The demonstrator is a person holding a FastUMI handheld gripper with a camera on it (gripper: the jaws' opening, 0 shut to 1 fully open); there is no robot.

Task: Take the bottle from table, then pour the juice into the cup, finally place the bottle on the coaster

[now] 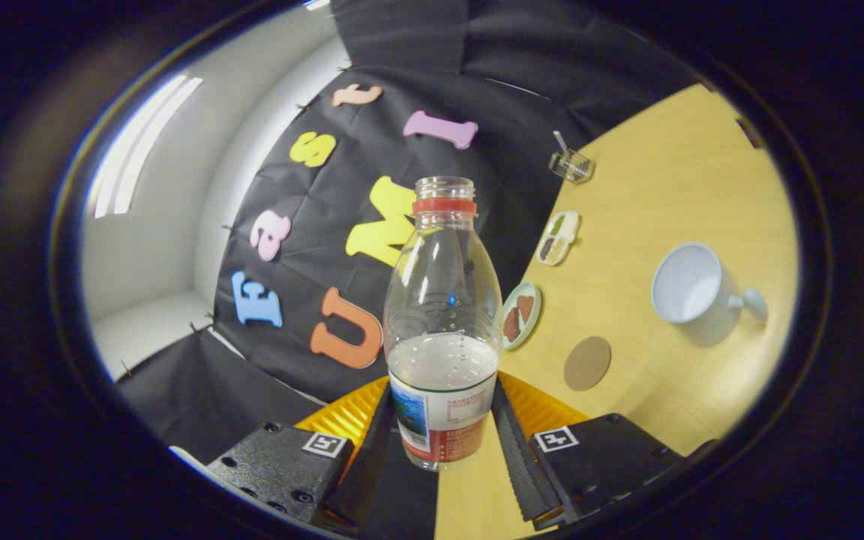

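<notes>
A clear plastic bottle (441,330) with a red neck ring and no cap stands between my fingers, about a third full of clear liquid. My gripper (443,427) is shut on the bottle's labelled lower part, both fingers pressing its sides. The view is rolled, so the wooden table (664,187) slants up to the right. A white mug (691,289) stands on it beyond the right finger, its opening facing me. A round brown coaster (587,363) lies on the table between the bottle and the mug.
A small round plate (522,315) with brown food sits just right of the bottle. Farther back are an oblong dish (558,237) of snacks and a clear glass holder (571,165) with a stick in it. The black cloth wall hangs behind.
</notes>
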